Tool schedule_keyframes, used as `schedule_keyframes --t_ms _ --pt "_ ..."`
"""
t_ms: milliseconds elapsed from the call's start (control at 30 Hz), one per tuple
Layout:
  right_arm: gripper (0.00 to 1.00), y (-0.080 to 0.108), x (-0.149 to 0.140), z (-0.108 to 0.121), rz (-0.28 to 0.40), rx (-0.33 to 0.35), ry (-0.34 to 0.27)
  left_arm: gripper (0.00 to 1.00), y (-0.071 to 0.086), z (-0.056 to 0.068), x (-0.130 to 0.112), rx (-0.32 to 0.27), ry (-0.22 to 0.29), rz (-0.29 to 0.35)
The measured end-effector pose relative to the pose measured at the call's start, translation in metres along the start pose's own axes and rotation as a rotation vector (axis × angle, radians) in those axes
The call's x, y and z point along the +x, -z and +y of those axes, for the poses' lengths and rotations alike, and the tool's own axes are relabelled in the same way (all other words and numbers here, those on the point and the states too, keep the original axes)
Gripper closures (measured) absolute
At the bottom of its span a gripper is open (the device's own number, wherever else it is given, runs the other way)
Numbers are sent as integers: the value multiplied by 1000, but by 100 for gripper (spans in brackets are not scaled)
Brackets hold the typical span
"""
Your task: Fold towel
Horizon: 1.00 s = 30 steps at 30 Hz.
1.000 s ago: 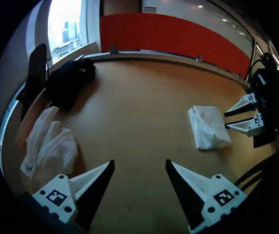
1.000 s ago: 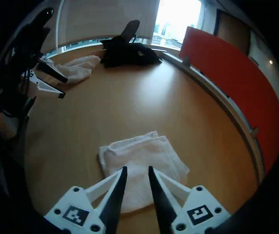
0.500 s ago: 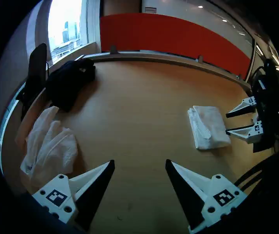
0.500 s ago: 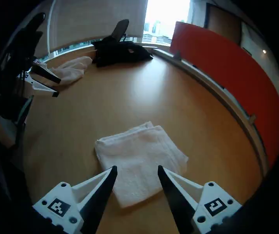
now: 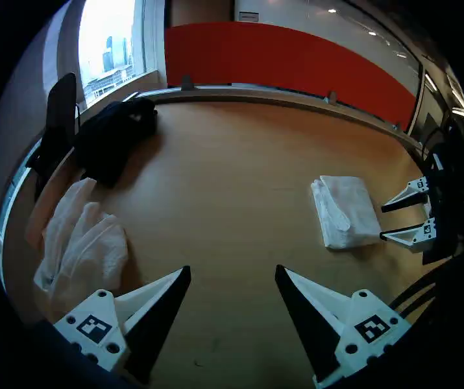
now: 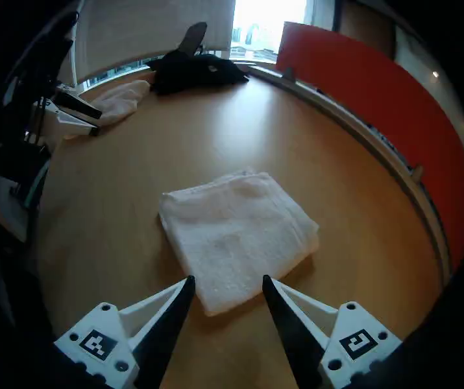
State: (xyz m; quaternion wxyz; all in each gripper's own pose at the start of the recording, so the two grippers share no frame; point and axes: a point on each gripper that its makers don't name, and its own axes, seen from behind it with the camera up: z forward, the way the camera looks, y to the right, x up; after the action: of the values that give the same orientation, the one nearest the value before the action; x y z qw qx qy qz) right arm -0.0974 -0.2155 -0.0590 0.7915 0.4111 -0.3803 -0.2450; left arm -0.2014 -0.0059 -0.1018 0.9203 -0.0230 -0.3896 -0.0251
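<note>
A white towel (image 6: 237,236) lies folded into a thick rectangle on the wooden table (image 6: 167,149); in the left gripper view the same folded towel (image 5: 344,211) lies at the right. My right gripper (image 6: 226,292) is open just short of the towel's near edge, touching nothing, and it shows from the side as the right gripper (image 5: 400,220) beside the towel. My left gripper (image 5: 232,275) hangs open over bare wood with nothing between its fingers; it also appears as the left gripper (image 6: 85,117) at the far left.
A crumpled heap of white towels (image 5: 79,243) lies at the table's left edge, with a black bag (image 5: 111,136) beyond it. A dark chair (image 5: 56,129) stands by the window. A red partition (image 5: 290,58) runs along the table's far side.
My right gripper has opened, letting go of the folded towel, and drawn back from it. The left gripper has stayed still.
</note>
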Motion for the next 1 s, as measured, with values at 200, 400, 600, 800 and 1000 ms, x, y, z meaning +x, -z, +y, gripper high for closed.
schedule_keyframes --t_ms 200,400,600,800,1000 --pt "22 -1 -16 -4 -18 2 -34 3 0 2 -1 -2 -1 -2" --pt "26 -3 -26 -6 -32 4 -47 3 0 4 -1 -4 -3 -2" --pt "37 -6 -32 -6 -41 2 -78 3 0 5 -1 -4 -4 -1" --pt "47 -8 -38 -7 -46 4 -106 3 1 6 -3 -4 -6 -3" --pt "60 -9 -40 -10 -44 11 -123 3 2 7 -4 -4 -9 -4"
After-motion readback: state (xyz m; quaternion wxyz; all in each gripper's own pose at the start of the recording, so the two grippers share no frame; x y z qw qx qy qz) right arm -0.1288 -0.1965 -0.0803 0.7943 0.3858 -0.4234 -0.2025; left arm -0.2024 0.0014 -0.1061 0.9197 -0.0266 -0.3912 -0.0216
